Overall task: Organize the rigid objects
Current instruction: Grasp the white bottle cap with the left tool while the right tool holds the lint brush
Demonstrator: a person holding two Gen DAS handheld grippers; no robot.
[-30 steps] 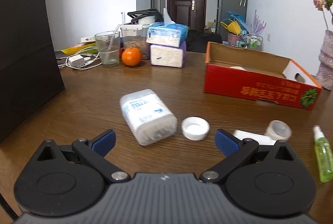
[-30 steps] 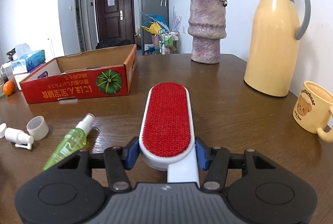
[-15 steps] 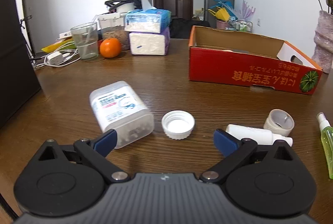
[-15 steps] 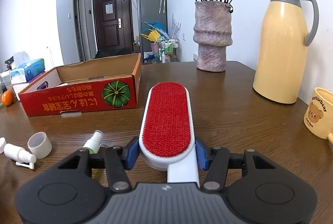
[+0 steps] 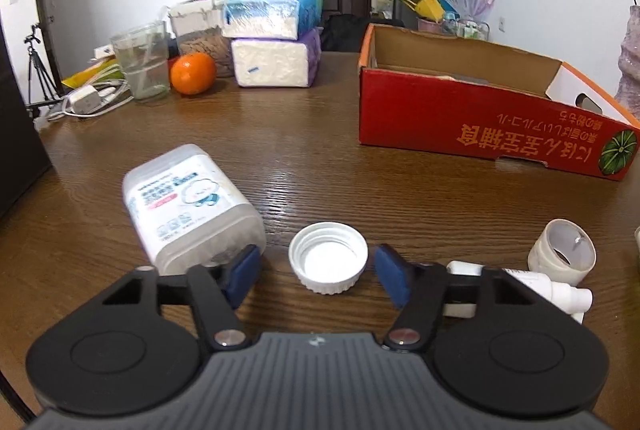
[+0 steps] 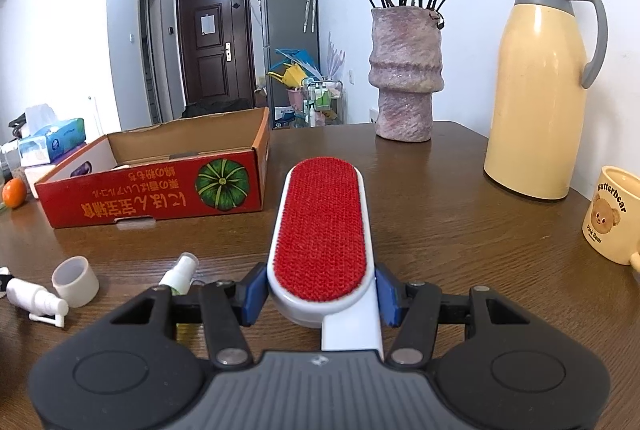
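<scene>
Left gripper (image 5: 318,272) fingers just closing around white cap (image 5: 328,257) on the bench (image 5: 320,166), gaps either side, not yet pinching. Right gripper (image 6: 320,294) fingers pinching lint brush (image 6: 322,226).

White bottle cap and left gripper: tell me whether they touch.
Apart. The left wrist view shows wood between the white bottle cap and both closing pads of the left gripper.

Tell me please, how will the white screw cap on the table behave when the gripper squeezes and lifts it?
The white cap looks like thin ribbed plastic, so it is probably stiff and very light. The ribs should help against slipping. It lies flat, open side up, between the left gripper pads with gaps showing, so it will hardly roll, but may slide on the smooth table.
</scene>
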